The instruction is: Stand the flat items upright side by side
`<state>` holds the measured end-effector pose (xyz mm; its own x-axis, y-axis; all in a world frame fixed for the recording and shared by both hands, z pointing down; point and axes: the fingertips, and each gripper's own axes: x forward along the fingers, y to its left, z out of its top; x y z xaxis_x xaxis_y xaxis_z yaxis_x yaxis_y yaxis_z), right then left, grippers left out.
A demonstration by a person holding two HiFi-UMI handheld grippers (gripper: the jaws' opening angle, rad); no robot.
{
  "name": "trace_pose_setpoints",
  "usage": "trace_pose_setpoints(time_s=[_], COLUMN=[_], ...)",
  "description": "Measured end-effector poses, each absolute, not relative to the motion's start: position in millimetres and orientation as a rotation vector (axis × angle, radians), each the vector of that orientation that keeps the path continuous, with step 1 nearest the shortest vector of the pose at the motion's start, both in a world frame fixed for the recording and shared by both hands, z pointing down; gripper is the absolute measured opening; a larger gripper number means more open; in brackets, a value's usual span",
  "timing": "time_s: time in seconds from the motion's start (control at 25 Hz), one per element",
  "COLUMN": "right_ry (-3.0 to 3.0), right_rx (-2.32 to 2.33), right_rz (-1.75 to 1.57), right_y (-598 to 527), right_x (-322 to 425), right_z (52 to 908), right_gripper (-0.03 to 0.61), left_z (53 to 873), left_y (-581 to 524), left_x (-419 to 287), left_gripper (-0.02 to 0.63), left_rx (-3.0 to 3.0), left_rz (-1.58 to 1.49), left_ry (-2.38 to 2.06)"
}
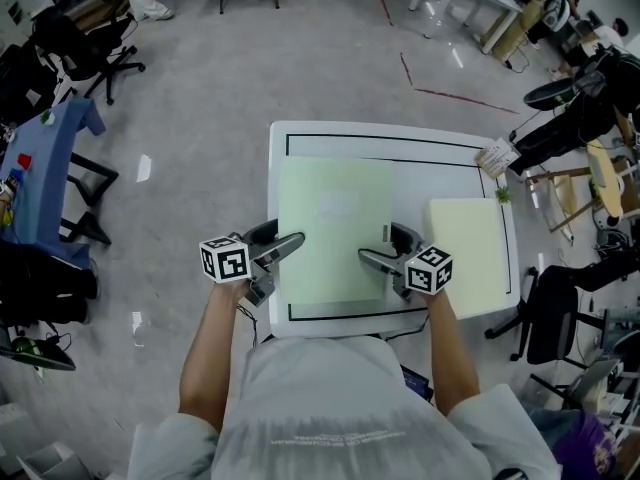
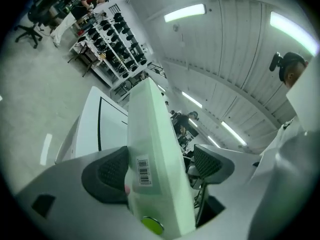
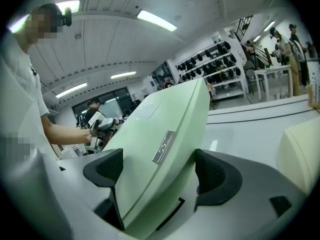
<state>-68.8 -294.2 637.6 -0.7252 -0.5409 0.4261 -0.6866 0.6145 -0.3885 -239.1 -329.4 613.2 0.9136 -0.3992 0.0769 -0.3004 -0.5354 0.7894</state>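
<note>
The pale green flat item (image 1: 335, 228) is held over the left and middle of the white tabletop (image 1: 420, 168), which has a thin black line running round inside its rim. A cream flat item (image 1: 468, 253) lies flat at the green one's 3 o'clock, just beside it and not touching. Around the tabletop is a grey floor (image 1: 250, 58) marked with red tape lines (image 1: 440, 93). Black office chairs (image 1: 85, 48) stand at 10 o'clock, a blue table (image 1: 45, 168) at 9 o'clock and another dark chair (image 1: 550, 308) at 4 o'clock. The gripper views show long ceiling lights (image 2: 185, 12) and racks of shelving (image 2: 115, 39) behind.

Both bare forearms reach forward from the person's white shirt, one to each near corner of the green item. The left tool (image 1: 285, 248) is at its 8 o'clock corner. In the left gripper view the jaws stand wide with the barcoded edge of the item (image 2: 150, 134) between them, one pad against it and a gap before the other. The right tool (image 1: 380, 248) is at the 5 o'clock corner. In the right gripper view its jaws are closed on the item (image 3: 160, 129), which fills the space between the pads and slants up away from the tabletop (image 3: 250, 129). I cannot tell whether any edge rests on the surface.
</note>
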Motion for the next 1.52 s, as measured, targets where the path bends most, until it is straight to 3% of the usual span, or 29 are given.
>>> trace_pose_setpoints(time_s=[0.88, 1.52], right_ry=[-2.619, -2.642], right_rx=[0.932, 1.049], right_rz=[0.462, 0.526], right_y=[-282.1, -291.4], right_x=[-83.7, -80.2], right_z=[617.2, 604.3], right_gripper=[0.442, 0.442], left_z=[625.4, 621.3], left_y=[-277.5, -279.7], left_x=[-202.7, -192.4], left_gripper=[0.407, 0.391], left_rx=[2.053, 2.019], left_rz=[-0.143, -0.208], left_ry=[-0.207, -0.338])
